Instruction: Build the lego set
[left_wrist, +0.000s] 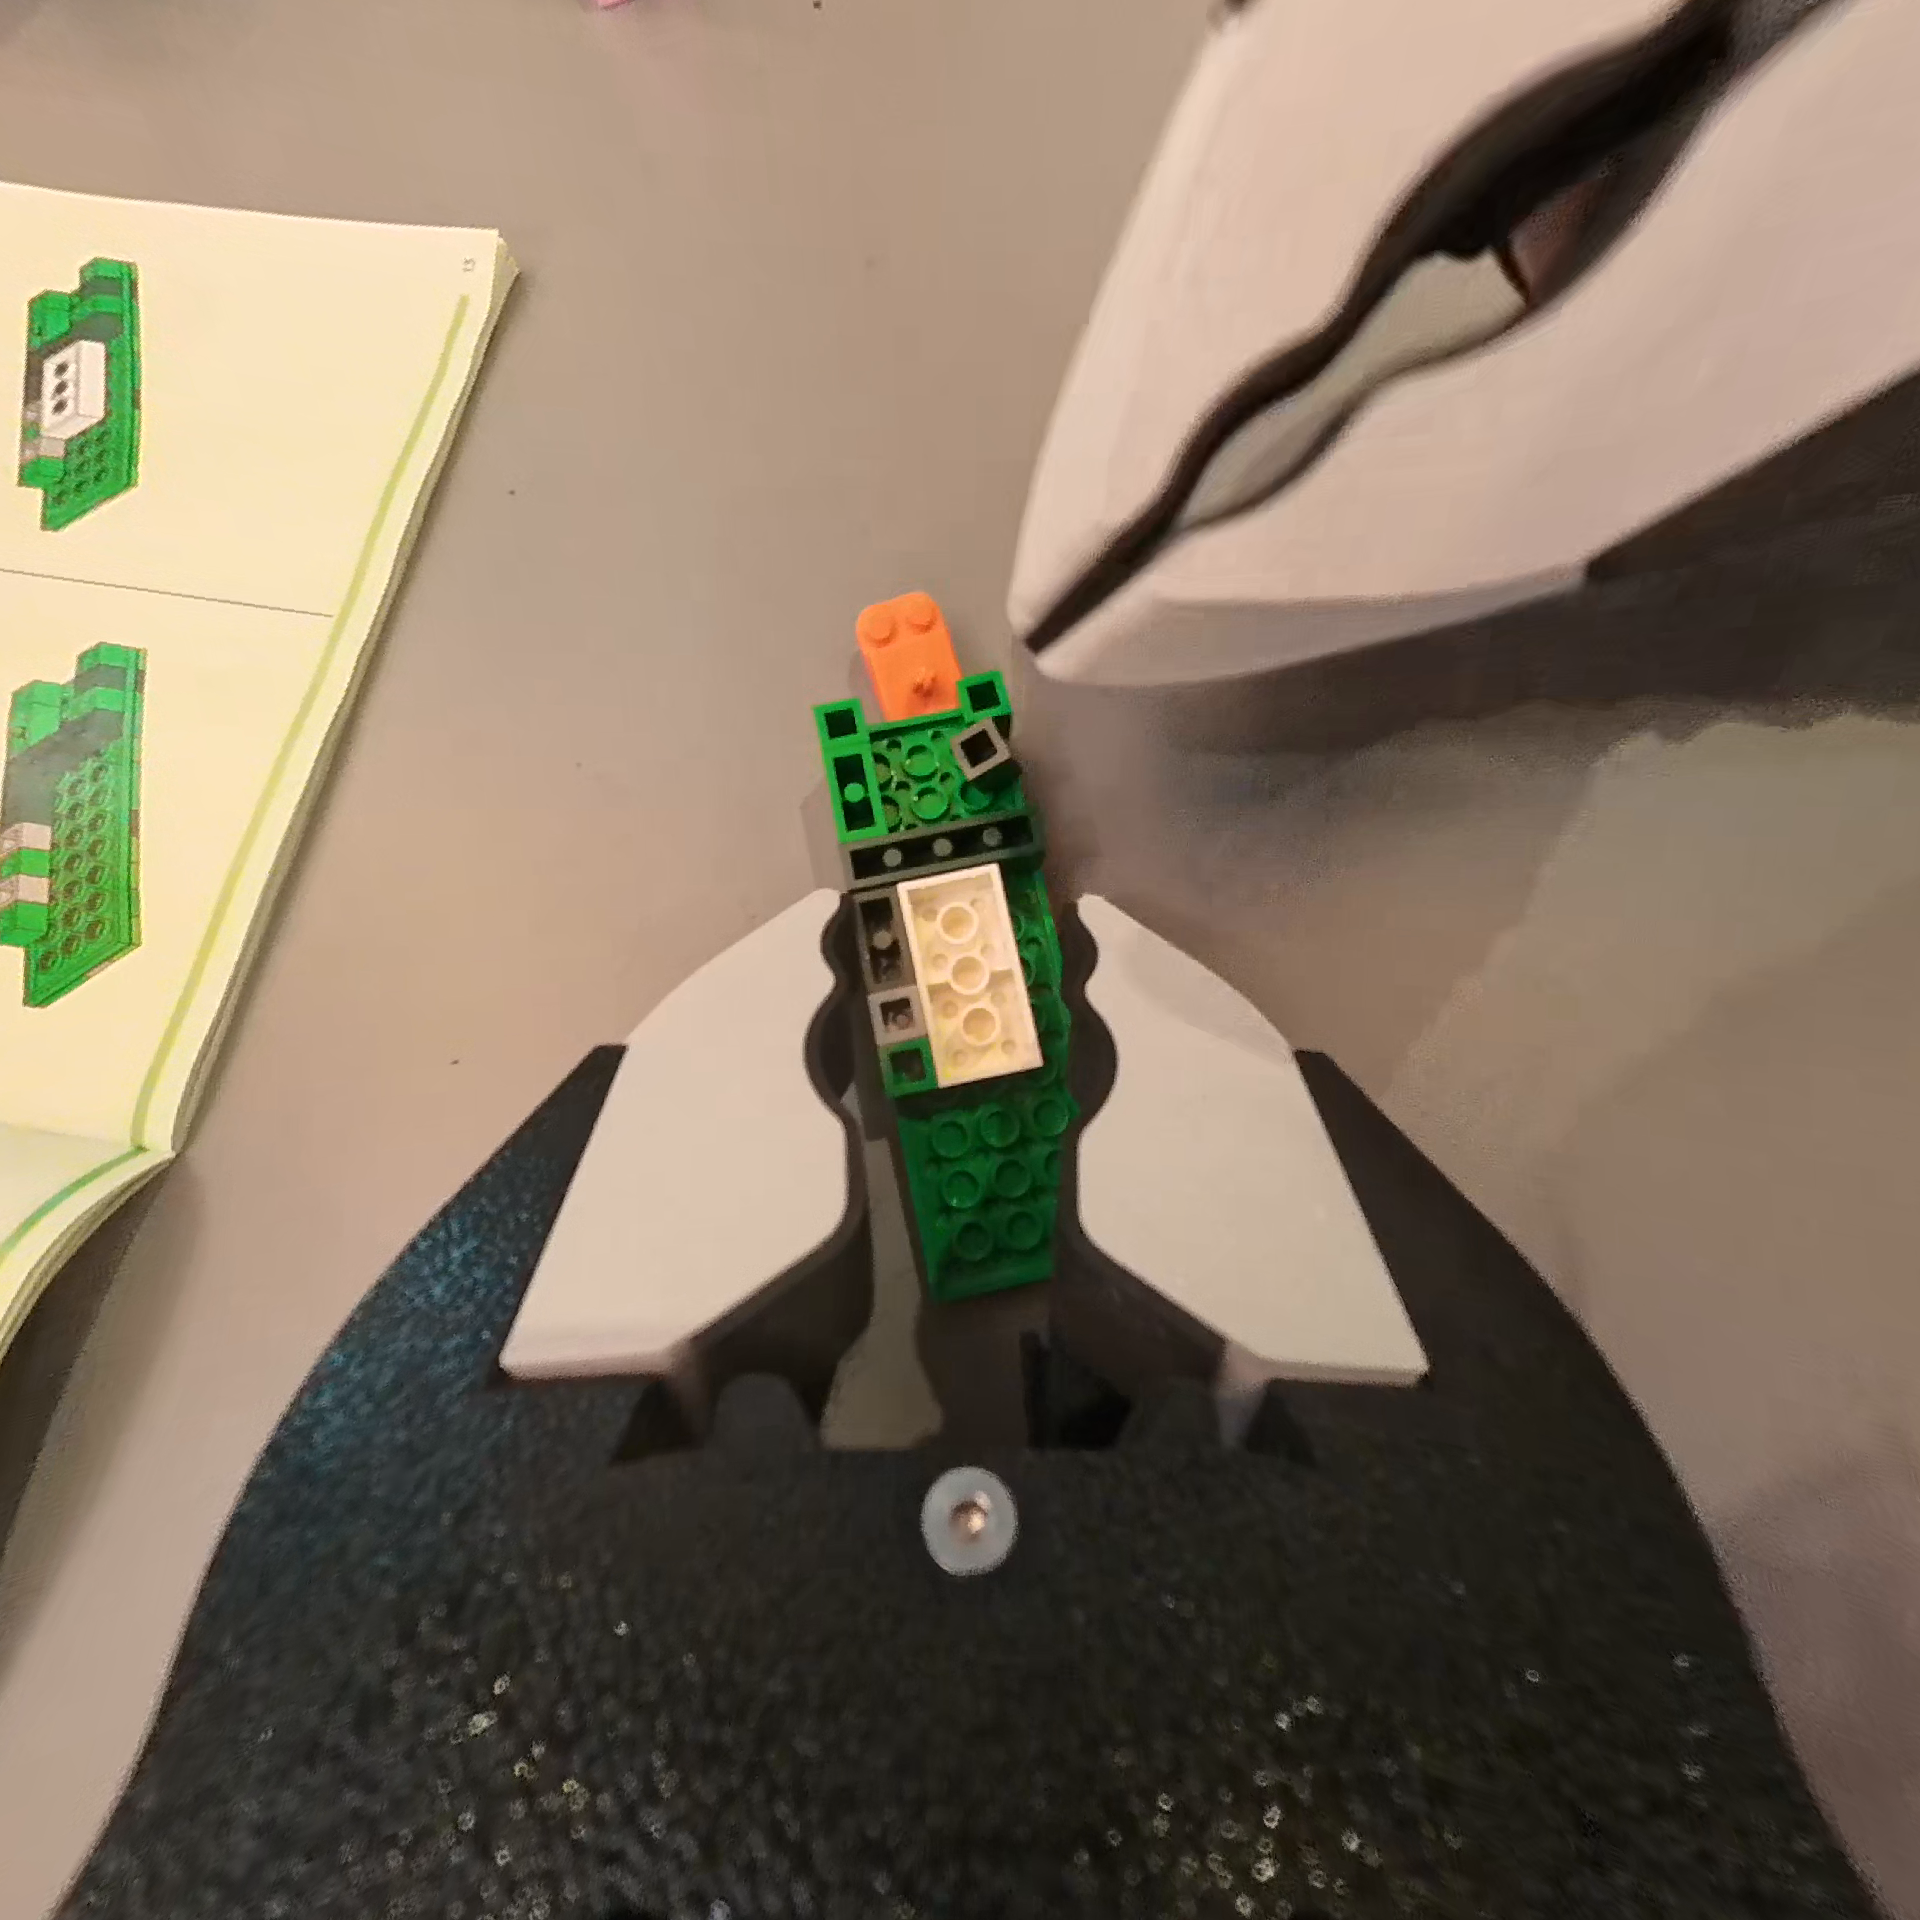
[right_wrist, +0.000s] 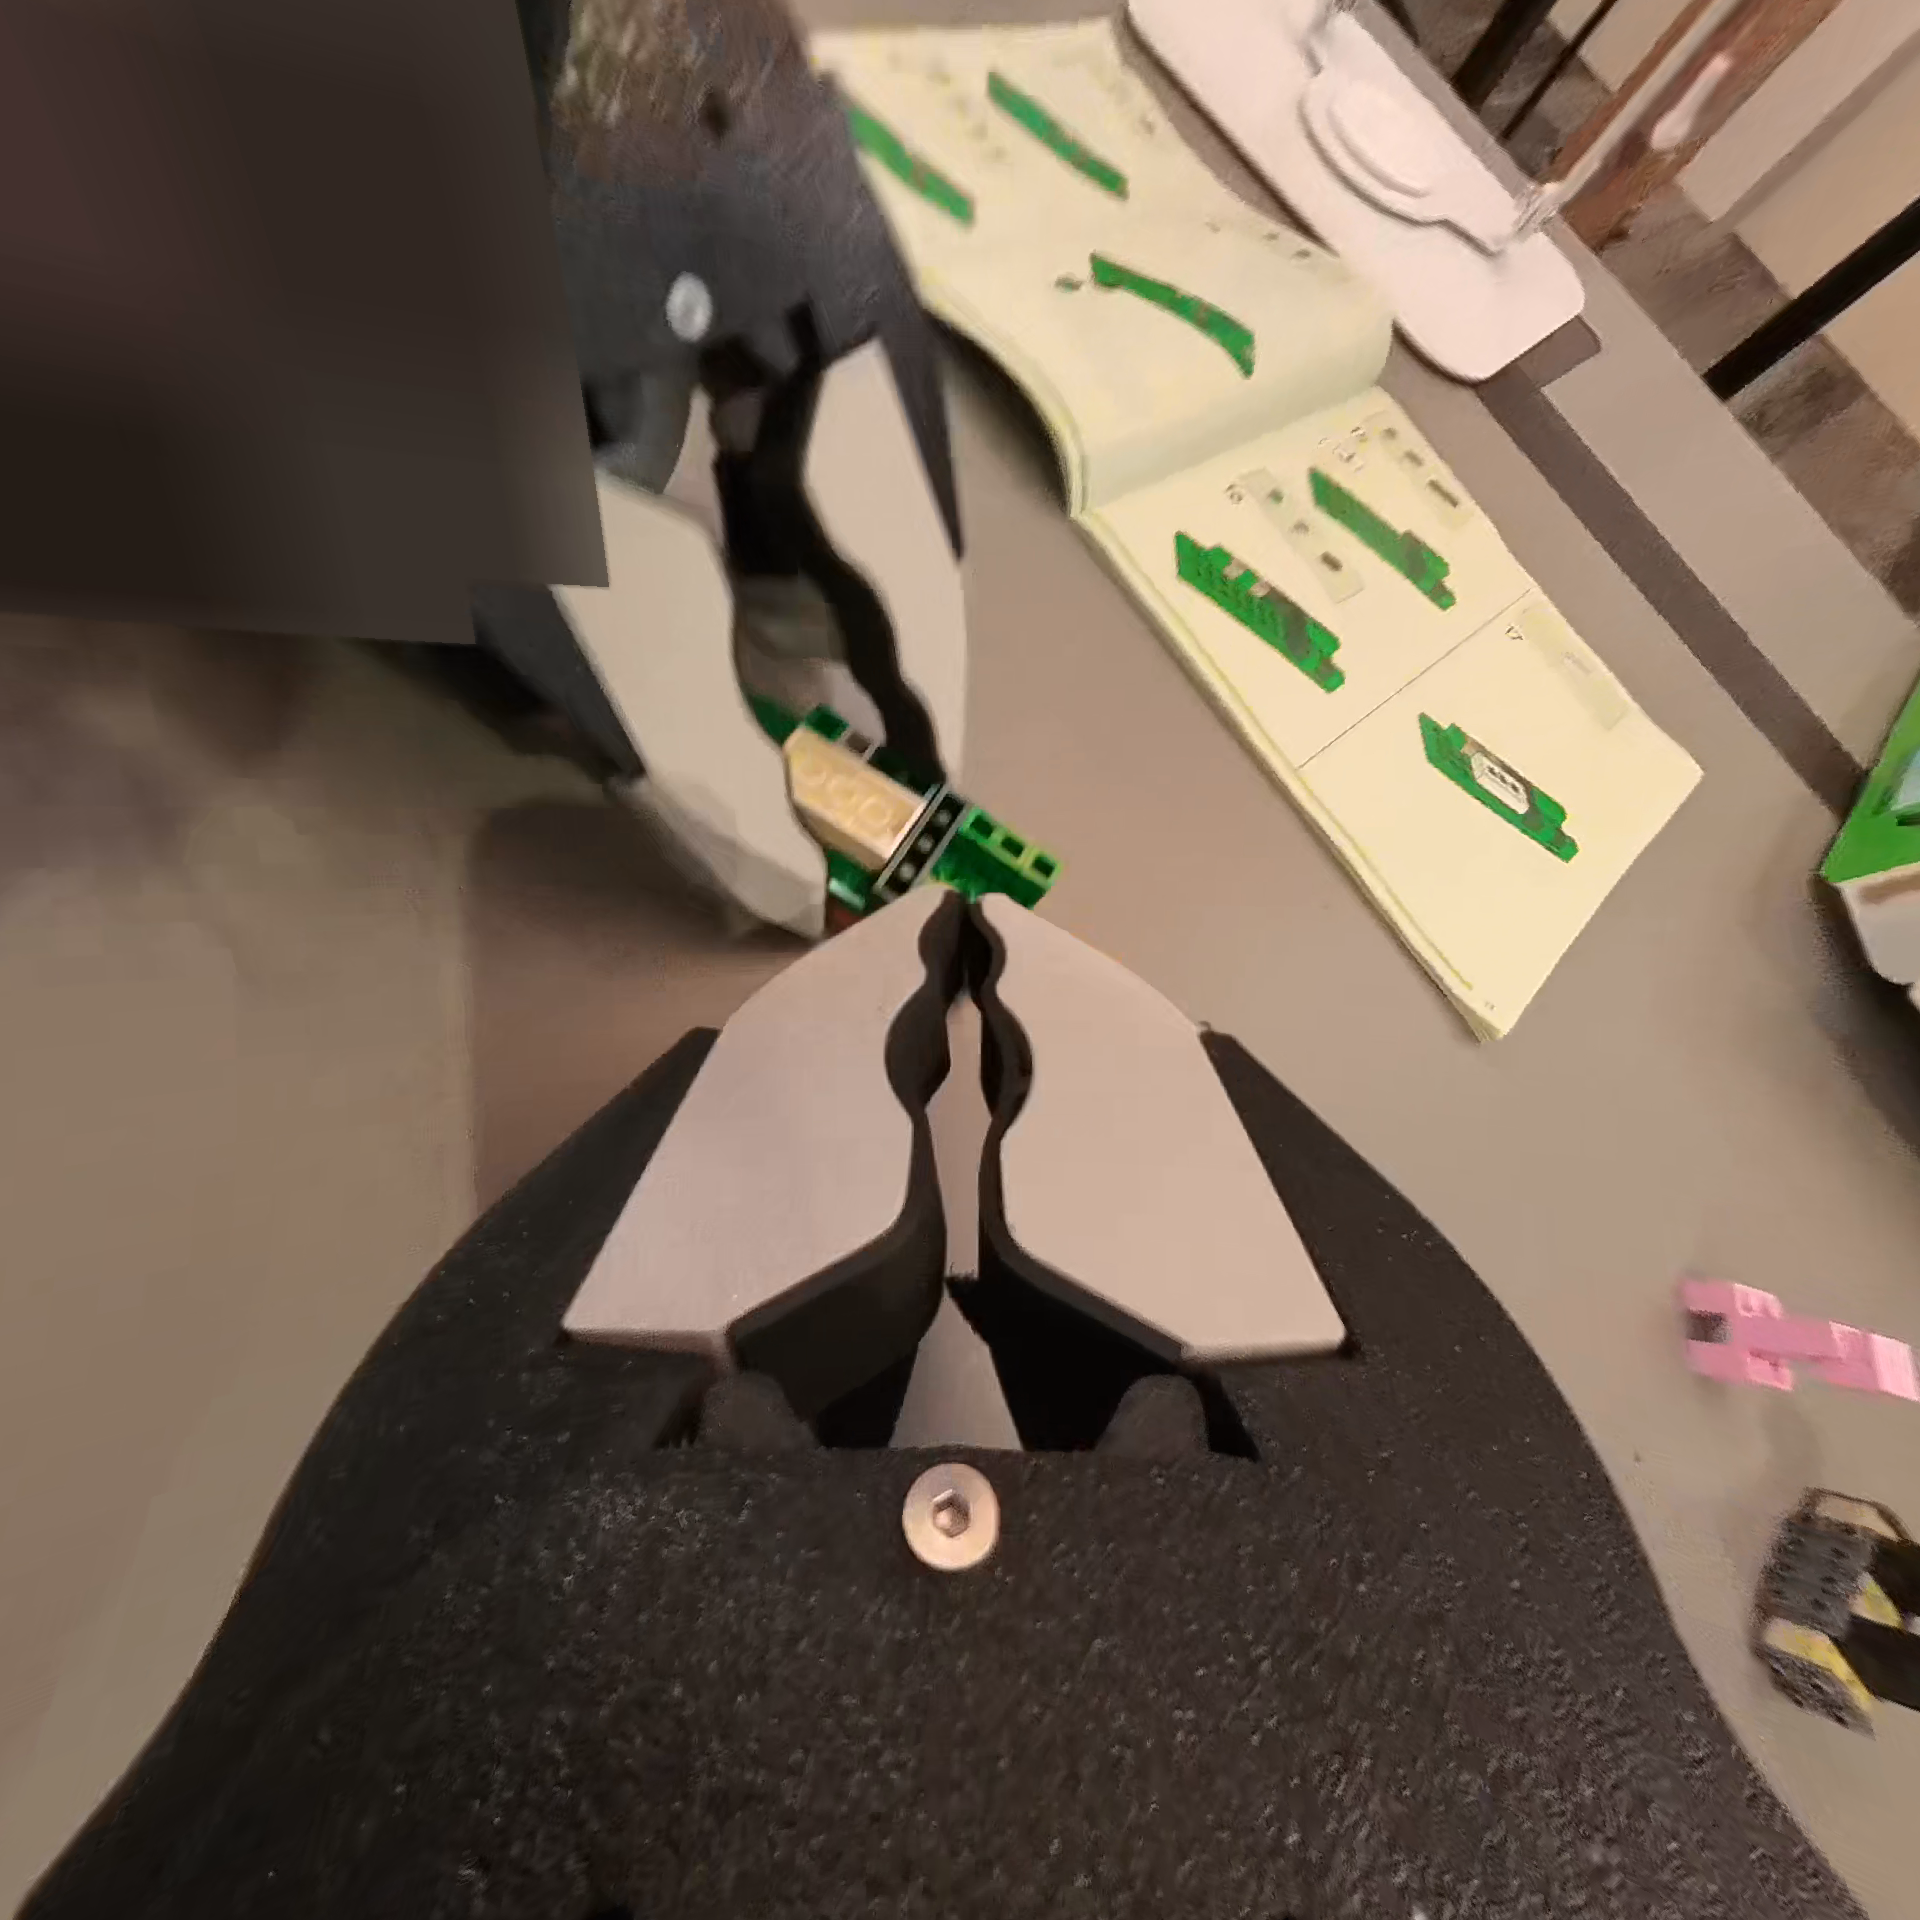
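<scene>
— Green, long studded lego build (left_wrist: 961, 997) with a white brick, gripped across its width in my left claw (left_wrist: 961, 914) above the grey desk (left_wrist: 675, 416).

— Right claw (right_wrist: 961, 914)?

— Clenched, apparently empty, tips beside the build's far end.

— Risk?

— A sideways nudge could twist it loose. Long axis points away, orange end (left_wrist: 909, 655) forward.

- Lego build (left_wrist: 951, 977) lies between the jaws of the left gripper (left_wrist: 956, 914), above the desk (left_wrist: 675, 416).
- Instruction booklet (left_wrist: 239, 582) lies open on the desk, left of the build.
- Right gripper (right_wrist: 961, 914) meets the build's far end from the right.
</scene>
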